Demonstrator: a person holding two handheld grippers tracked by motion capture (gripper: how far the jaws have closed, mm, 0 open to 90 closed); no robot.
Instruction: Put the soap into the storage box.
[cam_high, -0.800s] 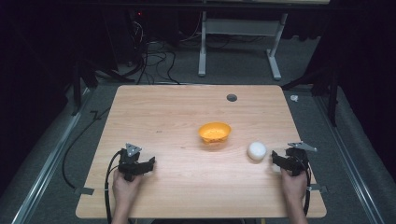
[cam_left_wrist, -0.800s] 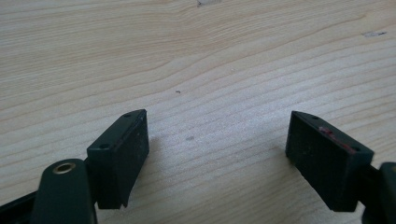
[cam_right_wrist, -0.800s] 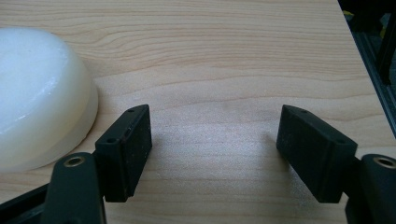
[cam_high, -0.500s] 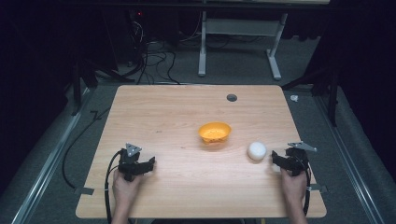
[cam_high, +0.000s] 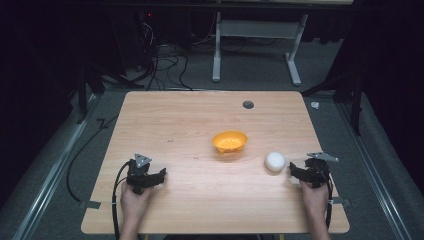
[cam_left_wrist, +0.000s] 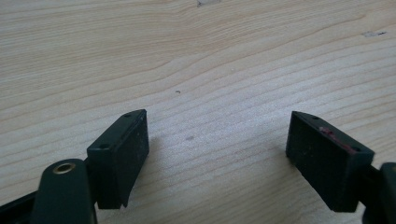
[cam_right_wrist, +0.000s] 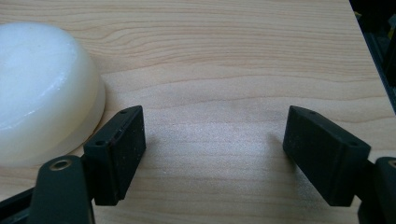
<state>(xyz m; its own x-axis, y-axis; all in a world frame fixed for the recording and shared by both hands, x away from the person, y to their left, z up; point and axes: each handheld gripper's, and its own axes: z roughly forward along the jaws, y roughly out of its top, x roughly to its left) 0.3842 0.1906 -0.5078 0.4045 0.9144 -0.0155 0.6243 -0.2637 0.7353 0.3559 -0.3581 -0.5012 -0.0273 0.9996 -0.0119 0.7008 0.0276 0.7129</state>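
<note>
Pale wooden table (cam_high: 190, 125) on grey floor (cam_high: 395, 165), dark room; both hand-held grippers (cam_high: 152, 178) (cam_high: 295, 172) gape wide, empty.

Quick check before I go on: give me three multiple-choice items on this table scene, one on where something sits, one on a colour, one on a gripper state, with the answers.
1. Where does the round white object sit?
A. just ahead of the right gripper
B. inside the bowl
C. beside the left gripper

2. What colour is the small plastic bowl near the middle of the wooden table?
A. blue
B. orange
C. green

3. How do the left gripper's jaws stand?
A. shut on the bowl
B. shut on nothing
C. open over bare wood

Answers: 1 A, the high view shows it on the table next to the right gripper; 2 B, it is plainly orange; 3 C, the left gripper view shows wood grain between wide-apart jaws.
</note>
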